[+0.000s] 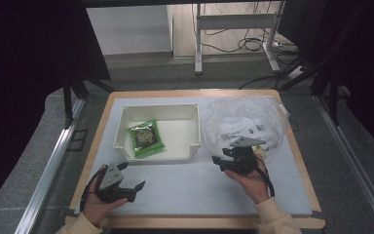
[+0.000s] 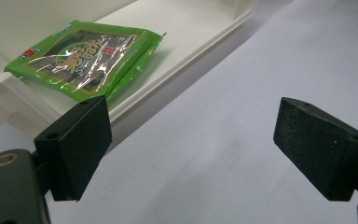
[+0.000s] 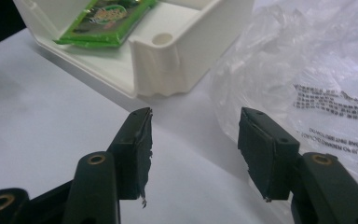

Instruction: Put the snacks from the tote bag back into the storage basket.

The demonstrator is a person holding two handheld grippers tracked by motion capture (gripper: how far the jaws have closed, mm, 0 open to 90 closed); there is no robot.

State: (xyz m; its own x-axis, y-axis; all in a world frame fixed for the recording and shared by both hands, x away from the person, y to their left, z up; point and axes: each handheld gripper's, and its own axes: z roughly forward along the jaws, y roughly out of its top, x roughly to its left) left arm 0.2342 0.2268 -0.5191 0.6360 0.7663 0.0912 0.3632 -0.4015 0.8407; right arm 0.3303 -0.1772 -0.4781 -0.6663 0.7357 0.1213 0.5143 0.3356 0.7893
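On the white-topped bench (image 1: pixel 195 190), my left claw (image 1: pixel 135 191) gaped wide and empty, and my right claw (image 1: pixel 217 162) stood half-open, empty too. That green foil snack packet (image 1: pixel 145 138) lay flat in the shallow white plastic bin (image 1: pixel 191 112), the crumpled clear plastic bag (image 1: pixel 243 119) just beside; I judged a low, level approach best.

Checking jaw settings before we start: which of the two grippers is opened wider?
The left gripper, near the table's front left corner: its jaws stand far apart, while the right gripper, beside the clear plastic bag, shows a narrower gap.
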